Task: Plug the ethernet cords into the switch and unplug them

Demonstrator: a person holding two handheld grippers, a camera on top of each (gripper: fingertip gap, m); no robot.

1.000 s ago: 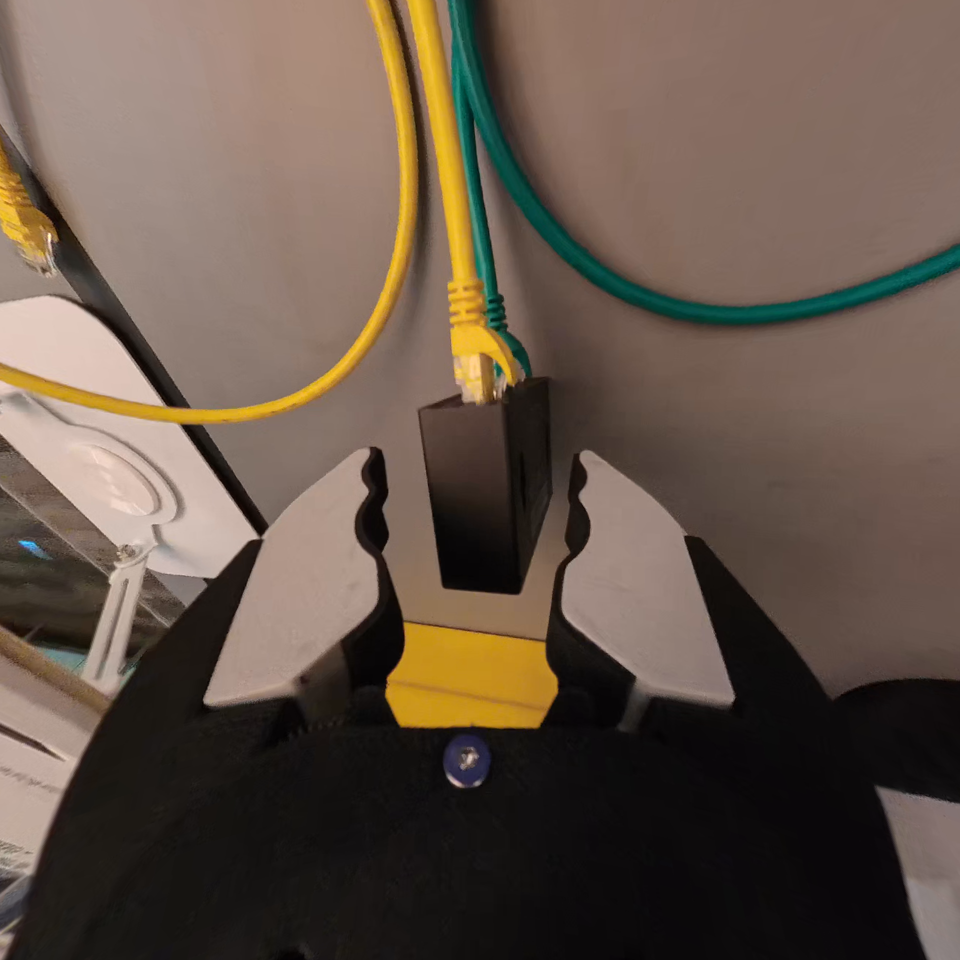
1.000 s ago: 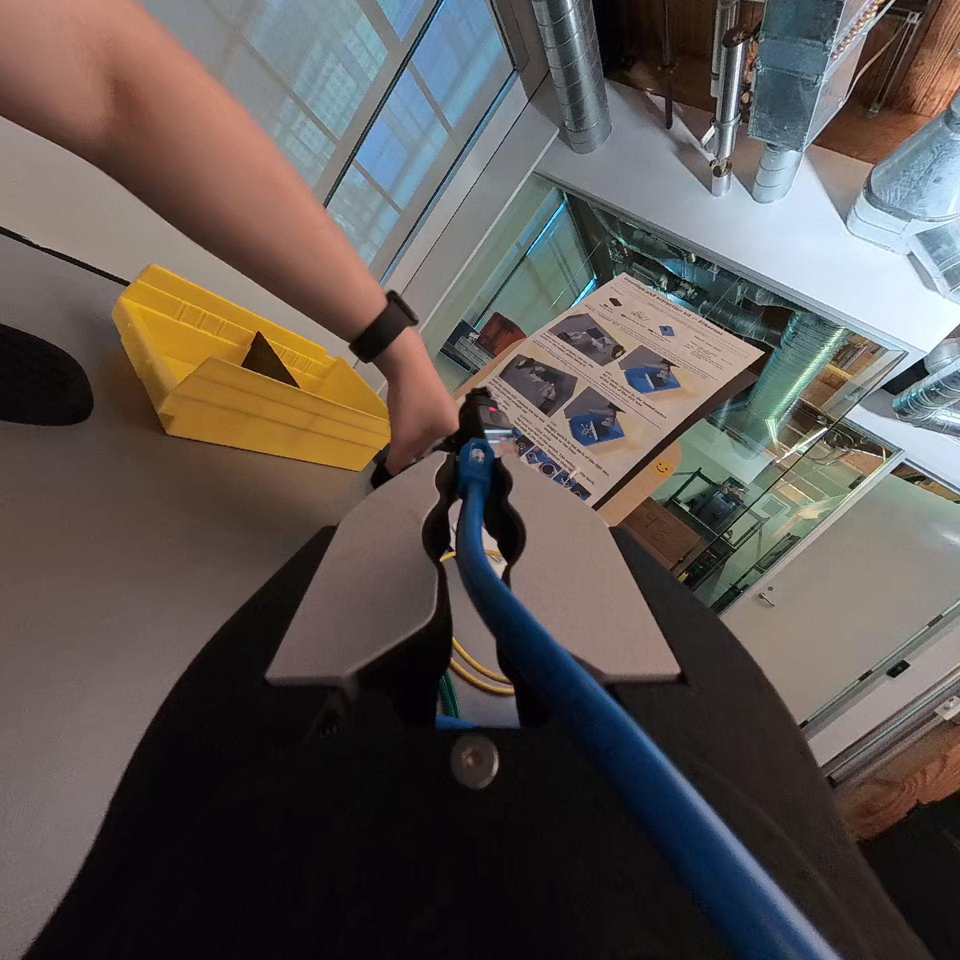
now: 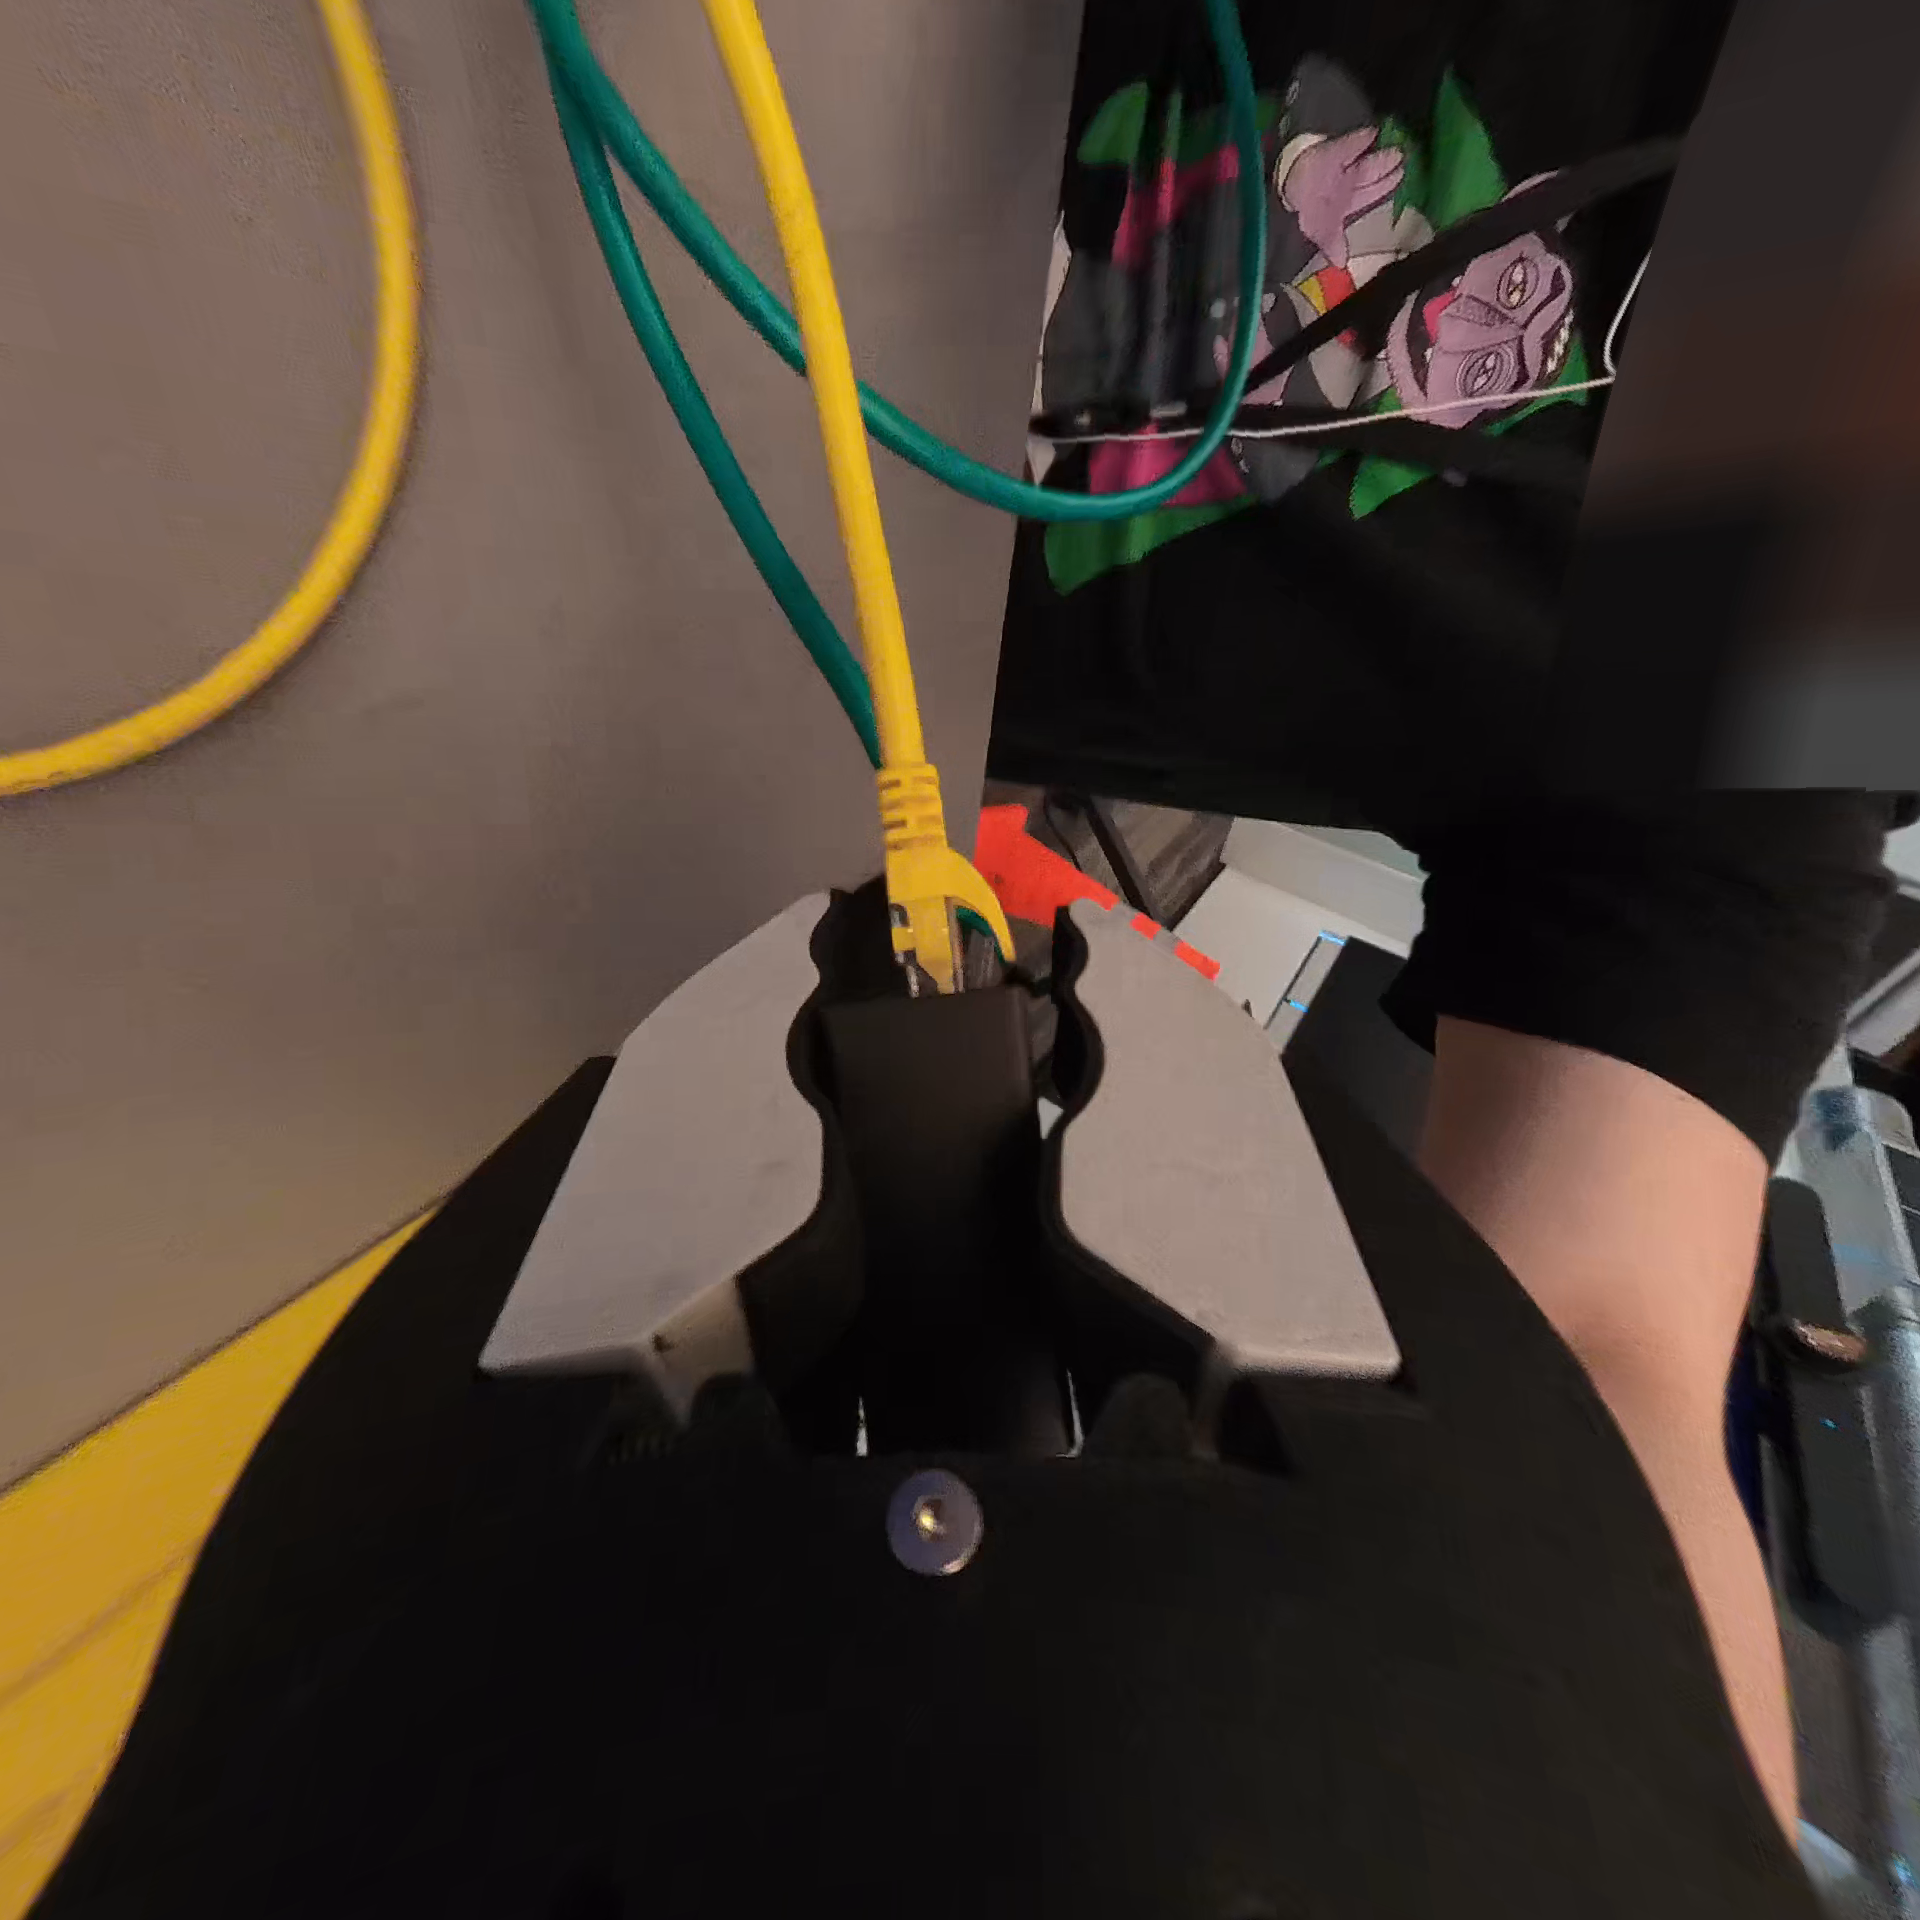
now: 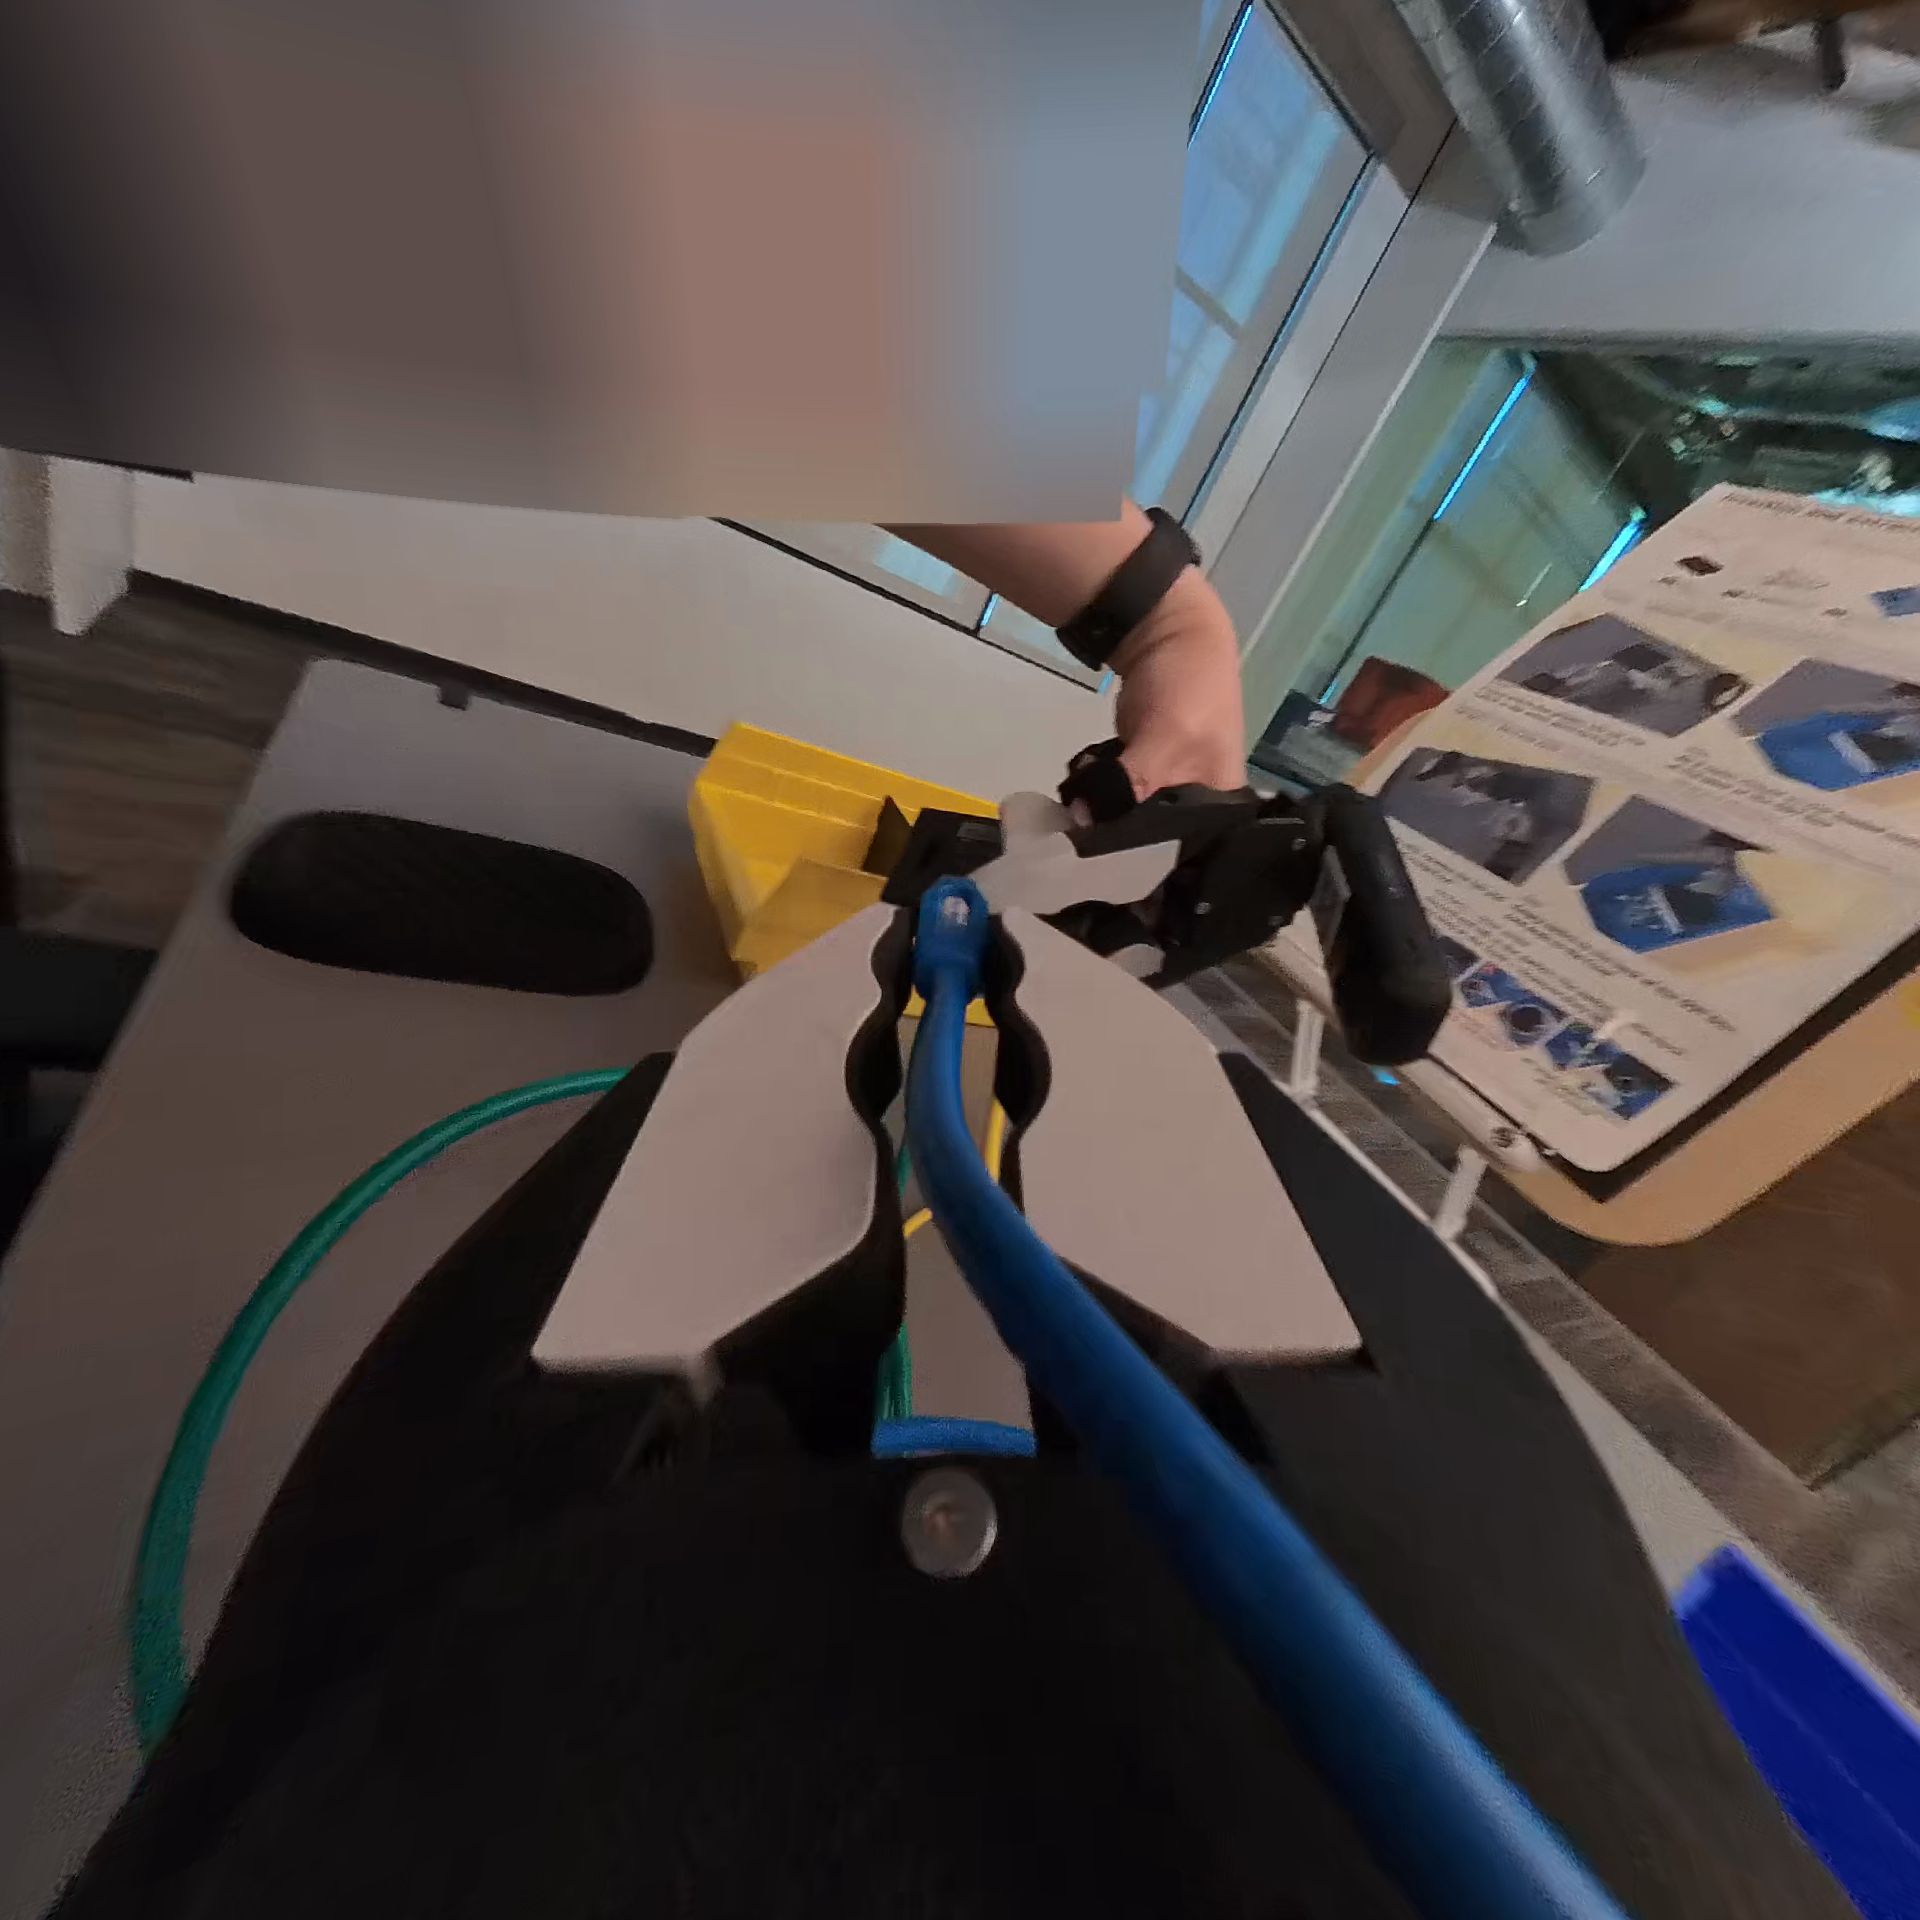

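From the left wrist view, the left gripper (image 3: 940,956) has its two grey fingers (image 3: 707,1143) pressed against the sides of the small black switch (image 3: 925,1132), clamping it. A yellow cord (image 3: 831,416) comes down into the switch's far end, its plug seated there, and a green cord (image 3: 665,343) runs in right beside it, though its plug is mostly hidden behind the yellow one. Both trail off over the grey table (image 3: 520,831). A person's black printed shirt (image 3: 1309,343) fills the upper right.

From the right wrist view, the right gripper (image 4: 951,925) is closed on a blue cord (image 4: 1039,1247) just behind its plug (image 4: 951,914), which sticks out past the fingertips. The left gripper (image 4: 1049,862) sits just beyond, held by a hand (image 4: 1179,717) with a black wristband, and the switch (image 4: 940,847) shows dark between its fingers; the blue plug seems close to it, not yet in. A yellow bin (image 4: 769,831) stands behind on the table (image 4: 312,1091), and an illustrated board (image 4: 1662,831) leans at the right.
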